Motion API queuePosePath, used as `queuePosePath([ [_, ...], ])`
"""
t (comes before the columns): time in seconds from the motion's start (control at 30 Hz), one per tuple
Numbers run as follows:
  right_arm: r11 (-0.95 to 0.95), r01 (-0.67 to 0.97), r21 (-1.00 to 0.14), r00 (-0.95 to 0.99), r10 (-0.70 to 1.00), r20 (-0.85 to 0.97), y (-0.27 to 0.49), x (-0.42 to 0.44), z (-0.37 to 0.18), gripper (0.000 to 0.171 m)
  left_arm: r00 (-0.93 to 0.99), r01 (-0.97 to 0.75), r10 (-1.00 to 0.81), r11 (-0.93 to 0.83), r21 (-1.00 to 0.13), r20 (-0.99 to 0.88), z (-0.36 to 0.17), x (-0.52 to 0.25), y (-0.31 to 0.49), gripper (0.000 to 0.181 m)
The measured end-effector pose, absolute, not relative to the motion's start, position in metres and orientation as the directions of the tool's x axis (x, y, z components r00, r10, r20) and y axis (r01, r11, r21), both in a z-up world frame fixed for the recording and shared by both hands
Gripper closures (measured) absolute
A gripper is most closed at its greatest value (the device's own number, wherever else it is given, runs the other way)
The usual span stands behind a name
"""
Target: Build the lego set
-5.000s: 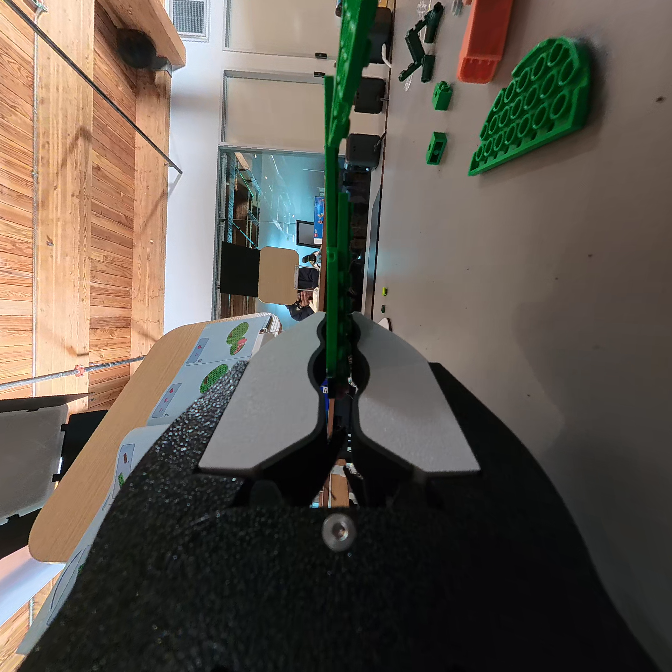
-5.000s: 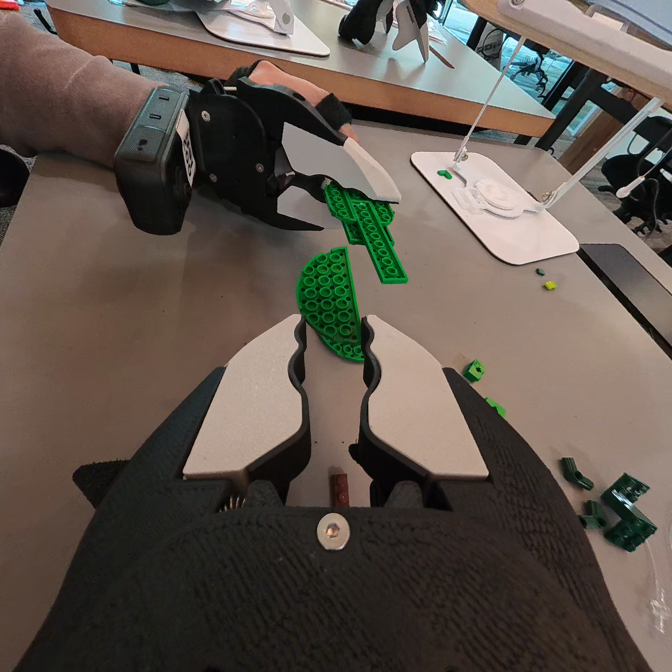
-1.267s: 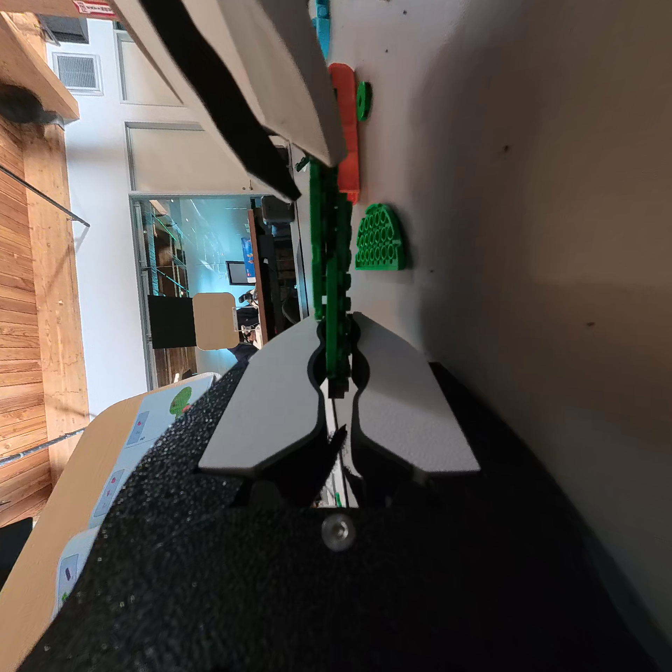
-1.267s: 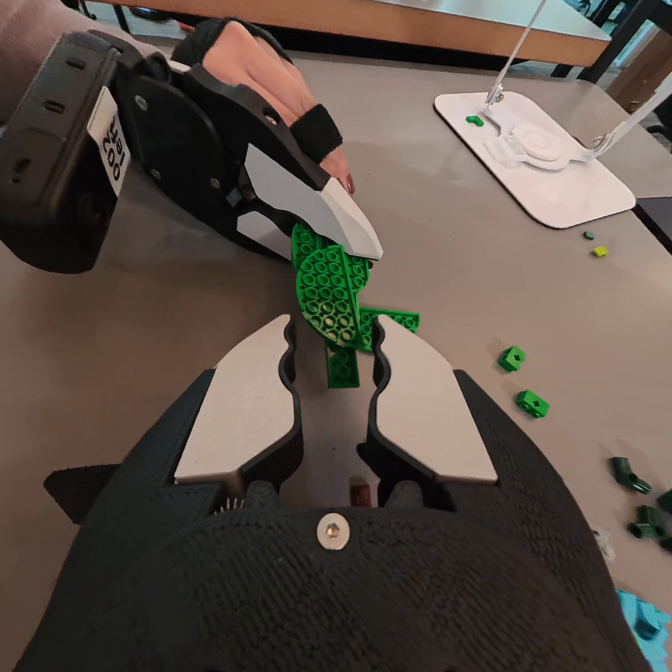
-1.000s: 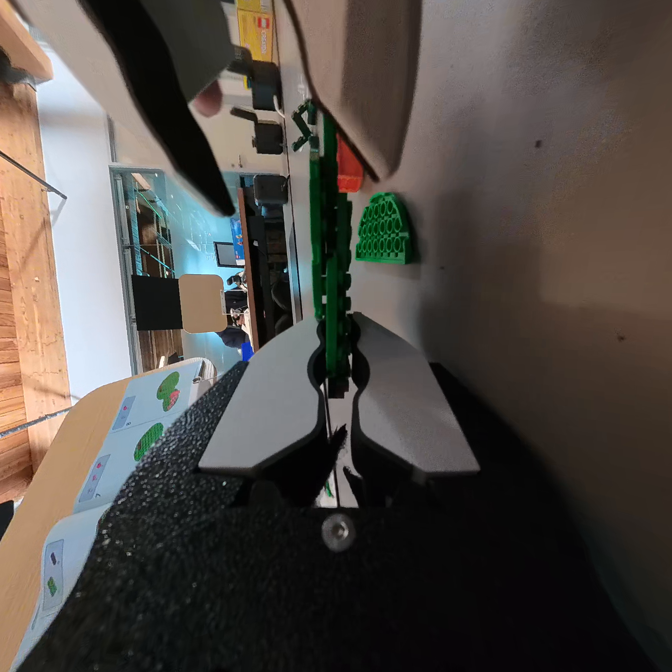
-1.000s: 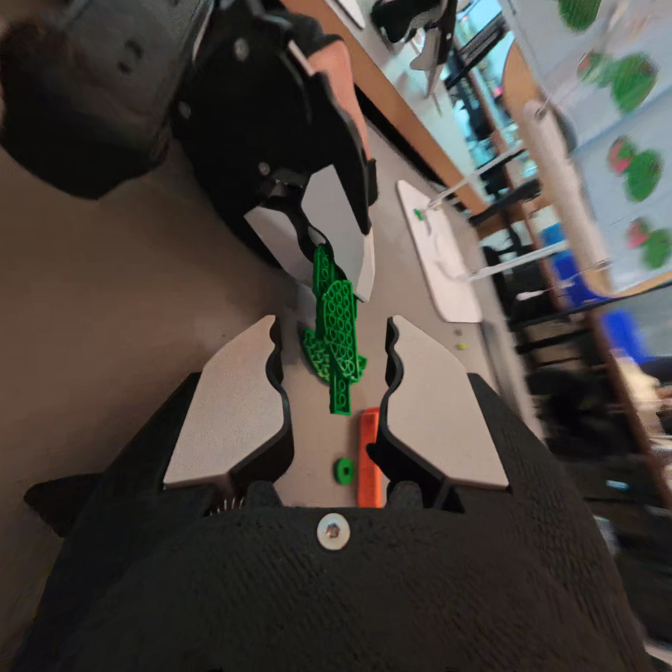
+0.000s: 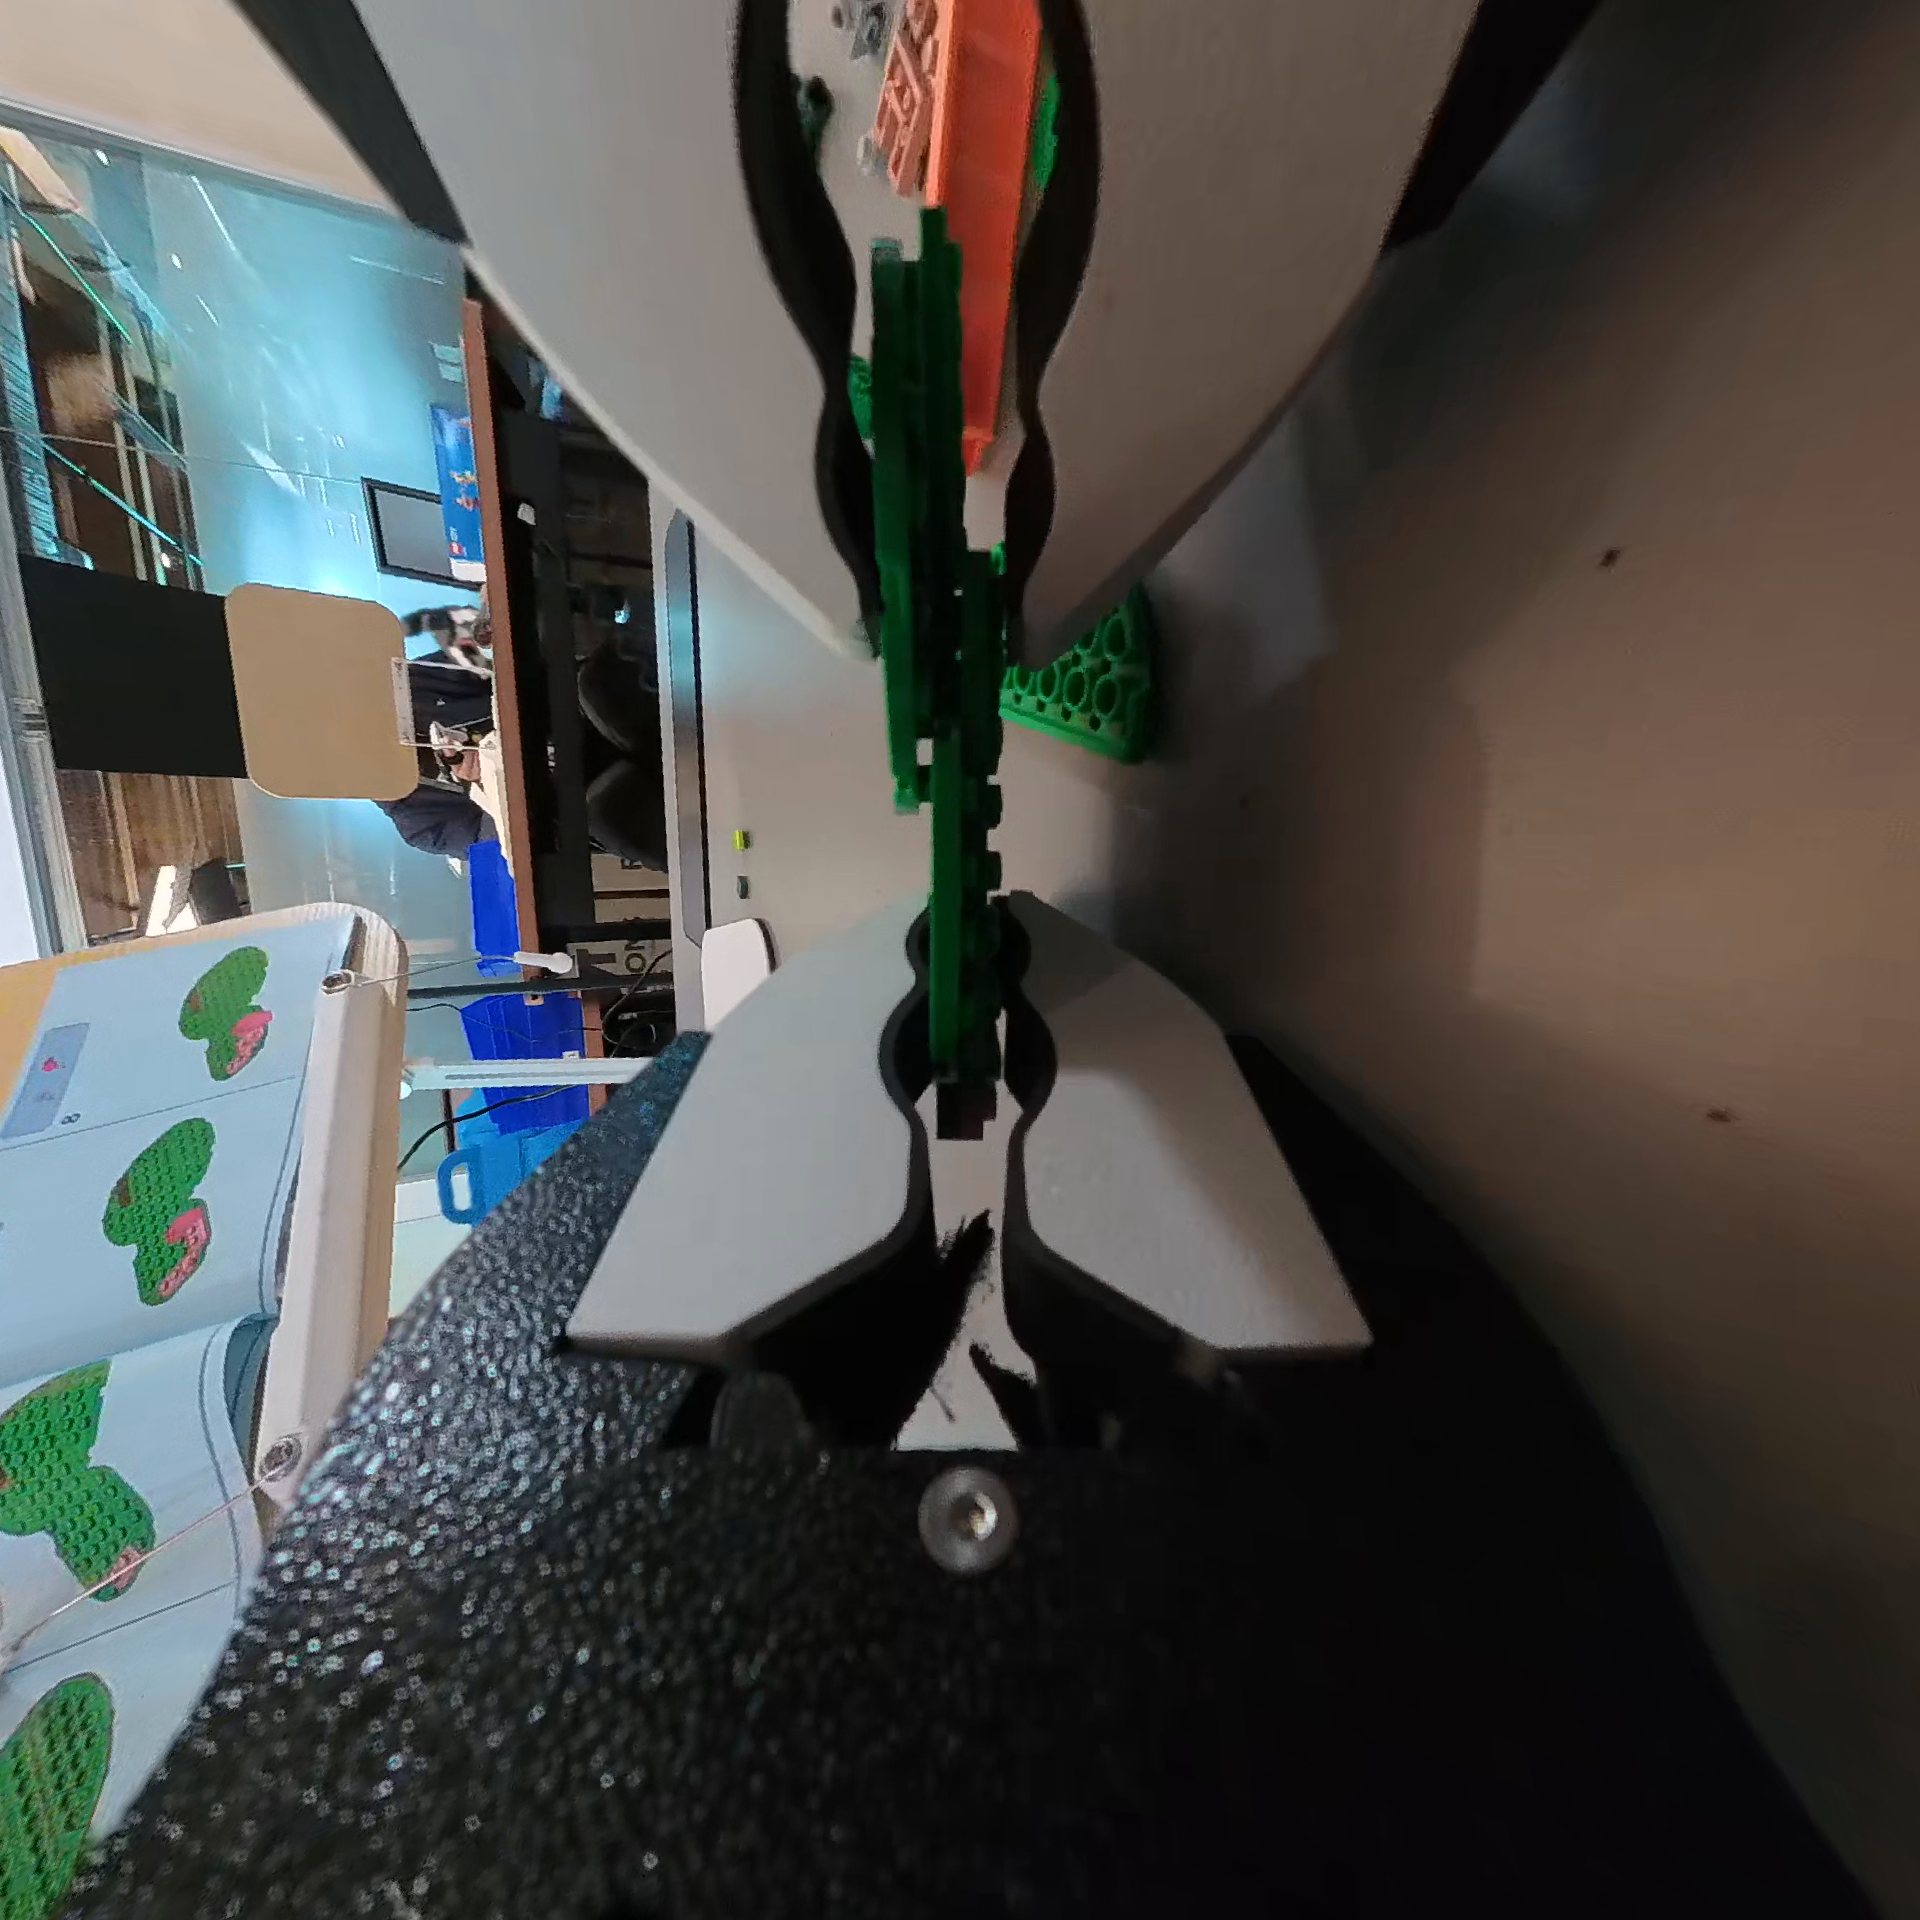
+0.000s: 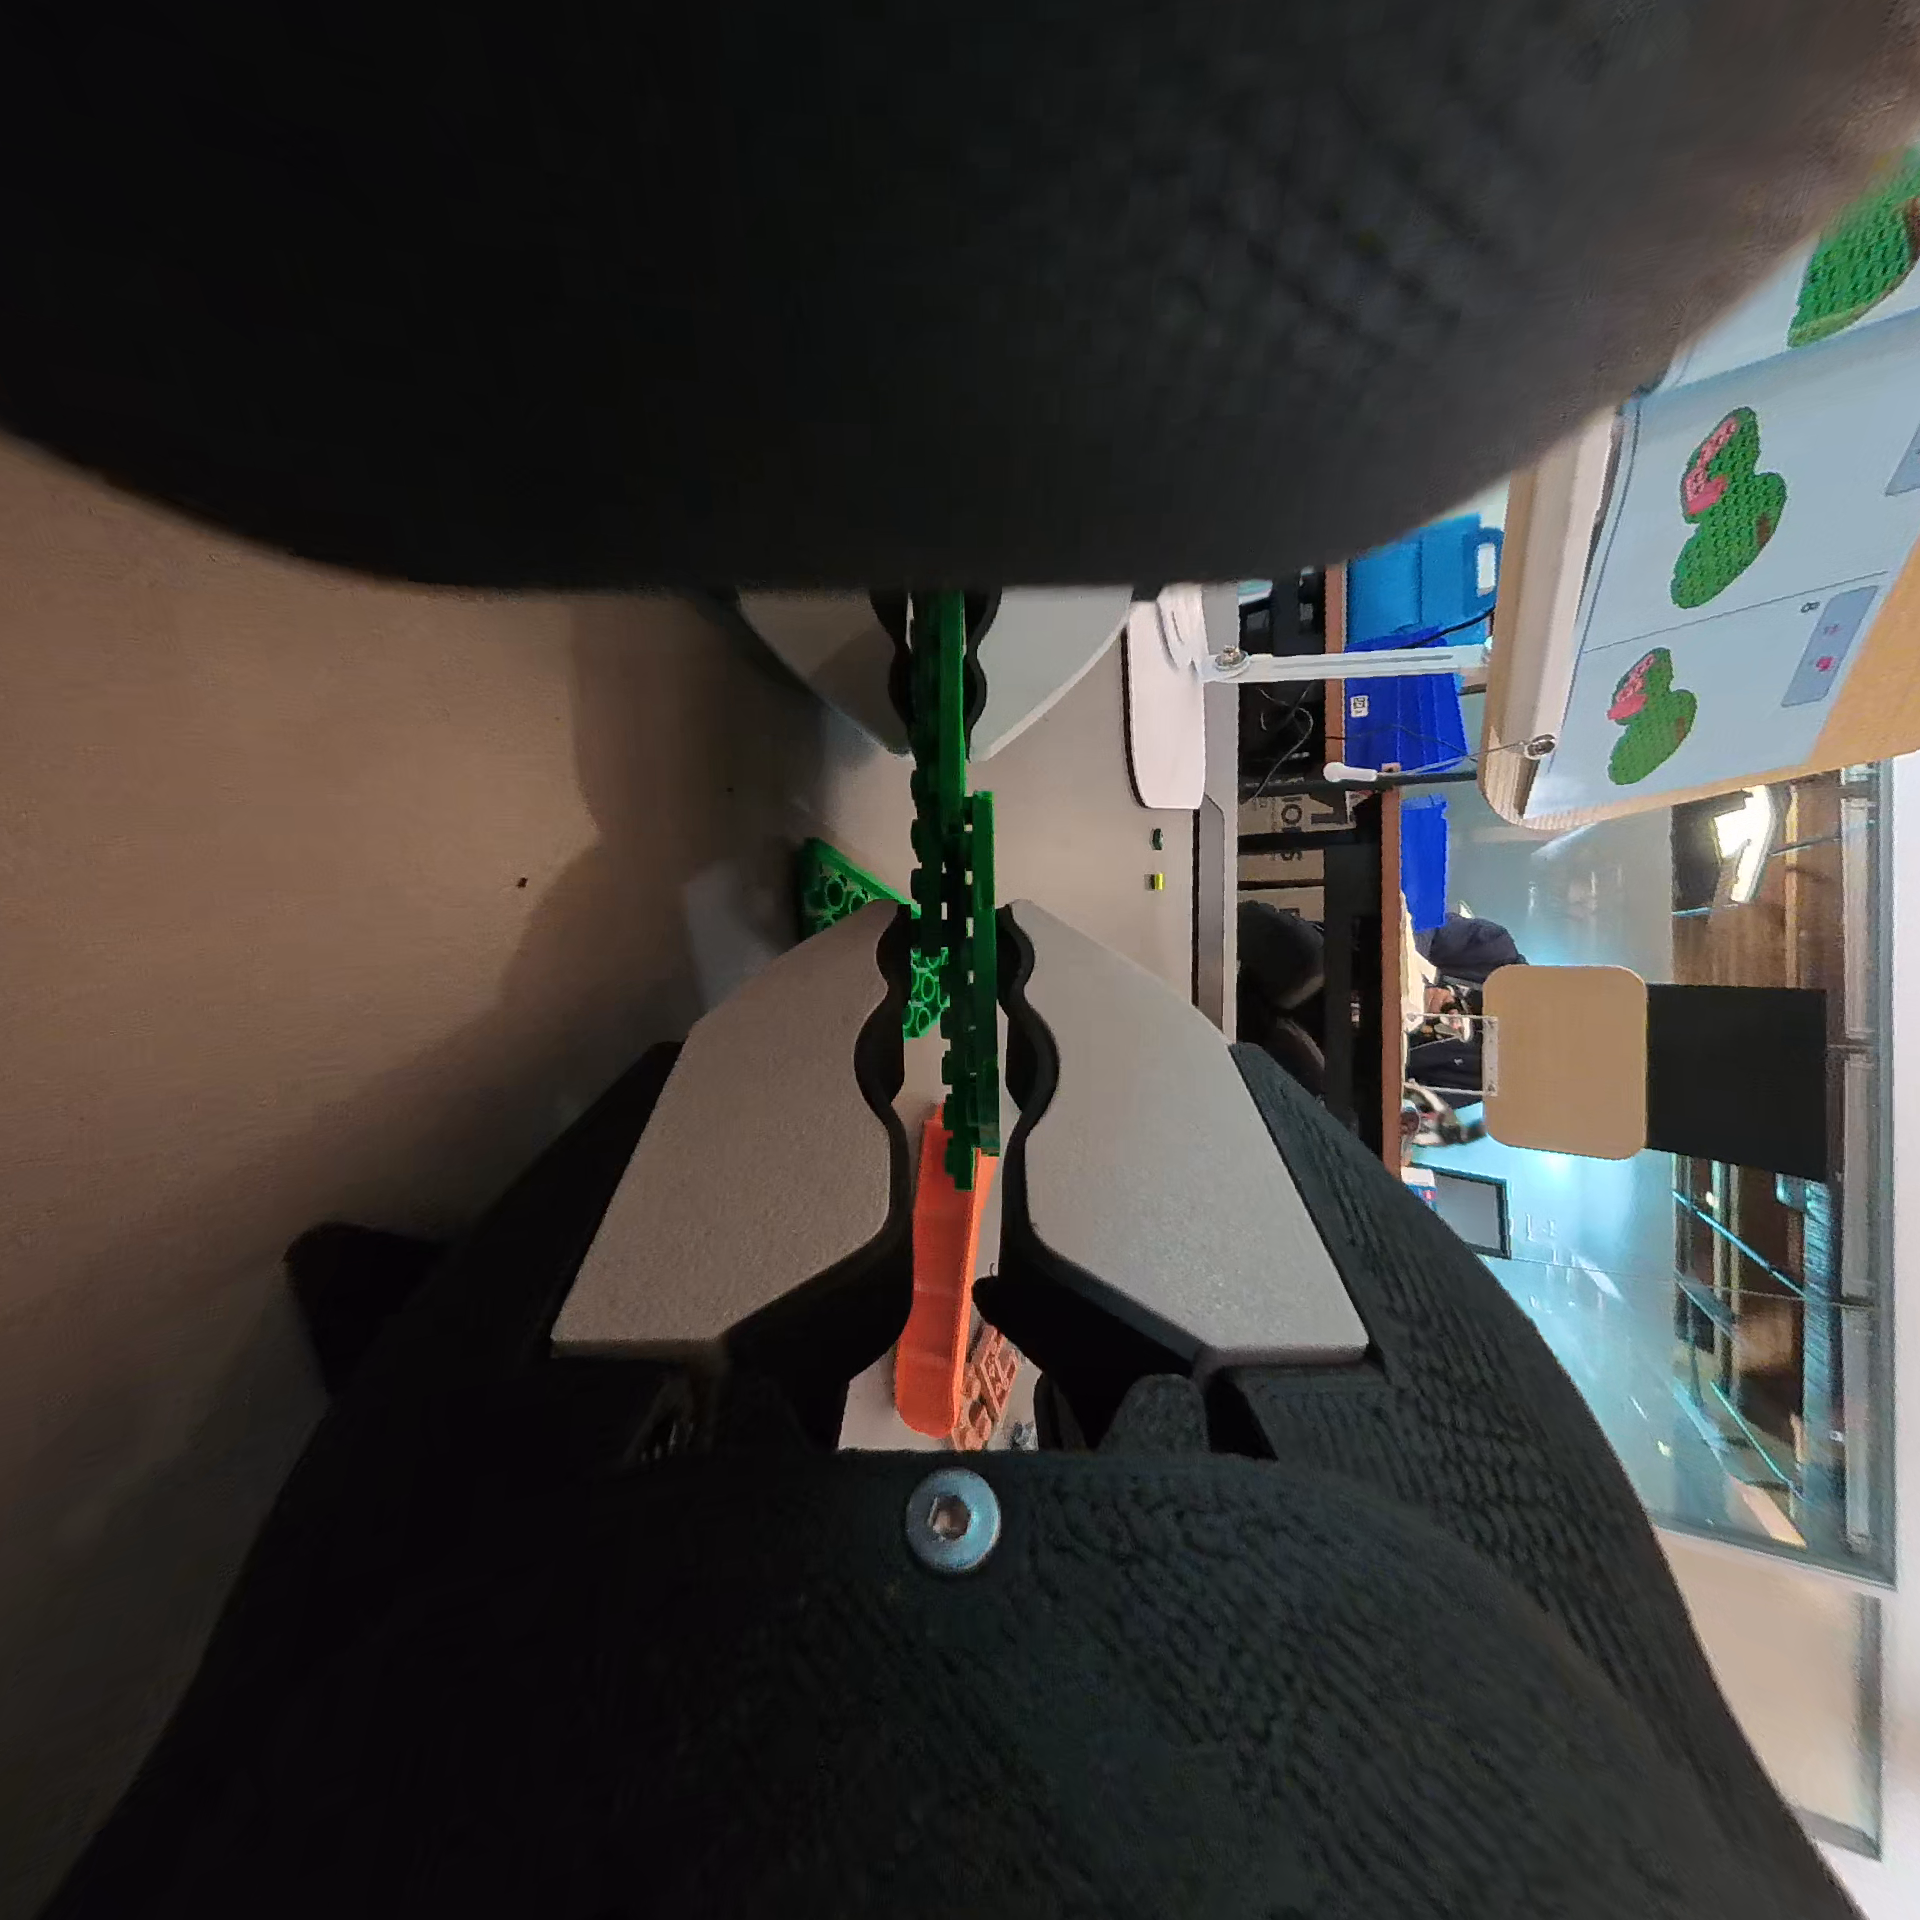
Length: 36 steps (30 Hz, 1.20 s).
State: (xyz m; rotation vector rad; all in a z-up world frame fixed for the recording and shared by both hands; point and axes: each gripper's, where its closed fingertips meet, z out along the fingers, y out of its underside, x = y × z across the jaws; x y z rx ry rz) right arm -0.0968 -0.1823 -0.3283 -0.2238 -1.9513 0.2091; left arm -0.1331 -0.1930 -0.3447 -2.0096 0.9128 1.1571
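Green plates sit pinched in left gripper; right gripper jaws straddle them, part-open.

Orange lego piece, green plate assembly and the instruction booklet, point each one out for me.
orange lego piece (image 8: 938,1283): right wrist view, on its long flat side.
green plate assembly (image 7: 948,831): left wrist view, on its edge between both tools.
instruction booklet (image 7: 145,1174): left wrist view, on an open page.

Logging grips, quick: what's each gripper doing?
Left gripper: shut on the green plates.
Right gripper: around the plates' other end, not closed.
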Motion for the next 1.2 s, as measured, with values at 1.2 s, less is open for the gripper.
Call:
queuePosePath([
  [1.2,0.948,0.189,-0.257,-0.435,0.316,0.843,-0.169,-0.086,-0.323,0.168,0.453,-0.720,-0.227,-0.664,-0.203,-0.862,-0.347,-0.133,-0.198,0.173],
])
